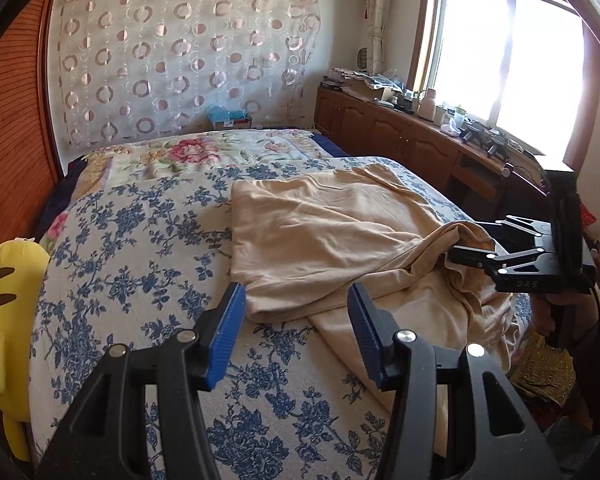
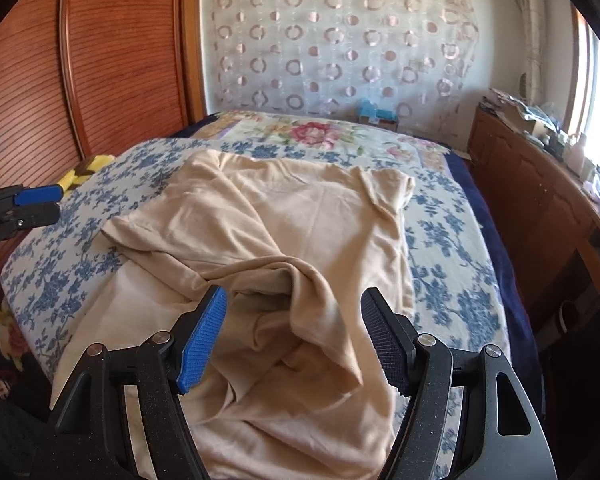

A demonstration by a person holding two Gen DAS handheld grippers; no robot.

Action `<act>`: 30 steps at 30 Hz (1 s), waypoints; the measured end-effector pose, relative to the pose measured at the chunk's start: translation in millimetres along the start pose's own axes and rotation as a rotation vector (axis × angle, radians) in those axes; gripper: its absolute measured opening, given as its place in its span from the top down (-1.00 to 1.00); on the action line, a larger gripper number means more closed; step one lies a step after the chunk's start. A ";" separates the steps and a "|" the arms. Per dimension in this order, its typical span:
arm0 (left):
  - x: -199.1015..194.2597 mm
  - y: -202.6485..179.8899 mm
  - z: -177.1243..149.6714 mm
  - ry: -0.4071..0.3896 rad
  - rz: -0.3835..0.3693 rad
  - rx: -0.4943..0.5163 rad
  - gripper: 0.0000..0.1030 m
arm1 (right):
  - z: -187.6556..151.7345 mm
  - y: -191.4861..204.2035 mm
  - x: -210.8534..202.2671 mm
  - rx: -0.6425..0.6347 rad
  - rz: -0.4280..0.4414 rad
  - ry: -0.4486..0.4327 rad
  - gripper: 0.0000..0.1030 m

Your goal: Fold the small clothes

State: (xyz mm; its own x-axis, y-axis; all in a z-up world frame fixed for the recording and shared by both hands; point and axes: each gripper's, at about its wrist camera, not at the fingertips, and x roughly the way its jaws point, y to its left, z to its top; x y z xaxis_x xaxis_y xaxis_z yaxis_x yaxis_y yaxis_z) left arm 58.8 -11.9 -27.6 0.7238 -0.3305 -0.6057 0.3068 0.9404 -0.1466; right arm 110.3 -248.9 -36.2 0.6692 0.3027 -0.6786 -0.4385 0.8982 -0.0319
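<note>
In the left wrist view, the left gripper is seen with its blue pads spread and nothing between them, just short of the folded edge of the beige, soft cotton garment lying on the blue-flowered bedspread; one side has been turned over, while the side near the right gripper is bunched. In the right wrist view, the right gripper is held spread above rumpled cloth, gripping nothing. The fold is judged barely begun; smoothing and further folds are left.
</note>
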 end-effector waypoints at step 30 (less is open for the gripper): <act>-8.1 3.9 -8.0 -0.020 0.038 -0.021 -0.01 | -39.2 -42.5 -32.5 0.106 -0.010 0.083 0.06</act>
State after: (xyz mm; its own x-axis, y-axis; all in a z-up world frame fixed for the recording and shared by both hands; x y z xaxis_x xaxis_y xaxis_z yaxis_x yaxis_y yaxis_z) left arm 49.2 -4.9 -29.6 0.7468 -0.2963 -0.5954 0.2661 0.9536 -0.1408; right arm 83.8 -309.4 -41.6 0.6196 0.2696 -0.7372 -0.3627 0.9312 0.0358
